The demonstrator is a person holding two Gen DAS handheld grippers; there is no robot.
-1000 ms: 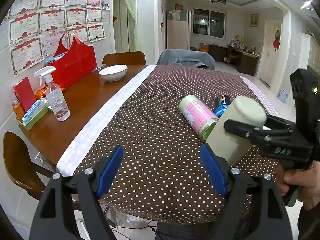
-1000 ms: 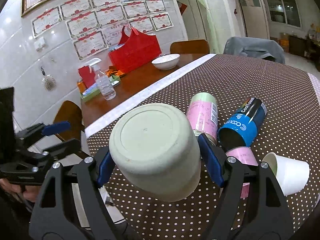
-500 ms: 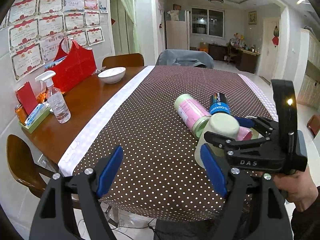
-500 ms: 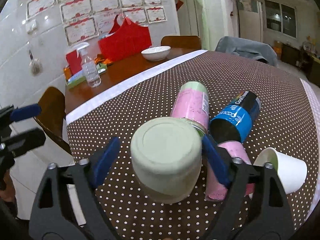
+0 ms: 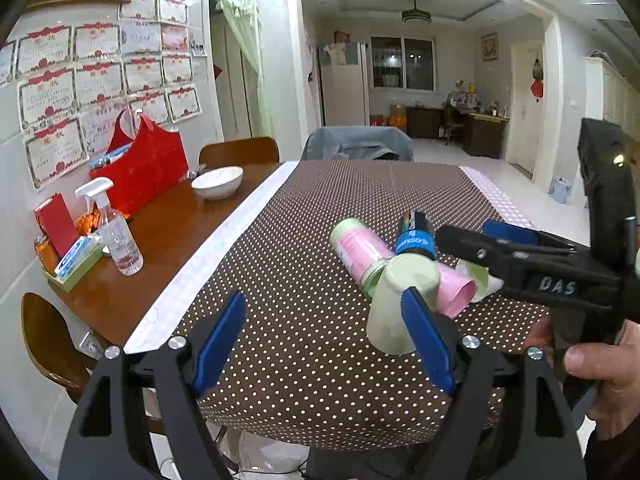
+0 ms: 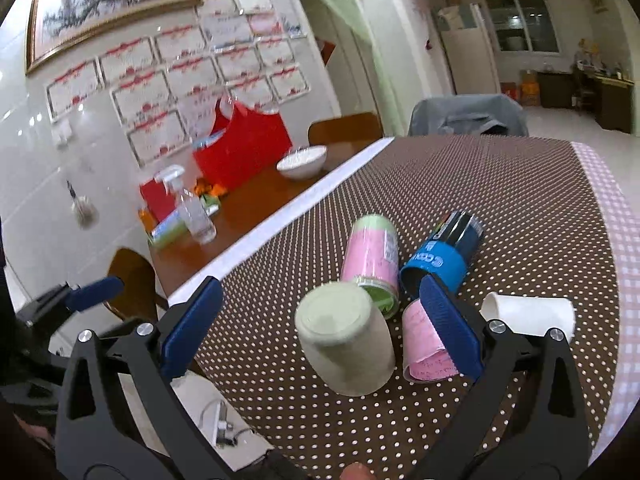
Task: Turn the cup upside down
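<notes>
Pale green cup (image 6: pixel 346 346) sits base-up on the dotted cloth of the surface (image 6: pixel 520 208), near the front edge, rim down as far as can be told, w/ its long axis roughly vertical and only a slight lean in the fisheye. It lies straight ahead of the right gripper (image 6: pixel 320 328), between the two blue pads but touching neither; the jaws are spread wide w/ clear gaps on both sides, so nothing is pinched. From the left wrist view the same cup (image 5: pixel 400 304) stands ahead and off to the right, partly behind that gripper's right-hand pad, while the left gripper (image 5: pixel 324 344) hangs spread over bare cloth, holding nothing. Right gripper (image 5: pixel 472 236) shows there too, reaching in from the right, above and beyond the cup. So the right one is plainly the nearer and is lined up on the cup; the left would have to cross over. Judgement: the flip looks done, and any next move turns on pulling straight back along the finger line w/o clipping the cup wall. Clutter is tight behind it: pink can (image 6: pixel 374 264) lies on its side just beyond, blue can (image 6: pixel 440 258) next to that, a pink tube (image 6: pixel 424 340) just right of the cup, and a white paper cup (image 6: pixel 528 316) farther right. A sideways drift could nudge those.
</notes>
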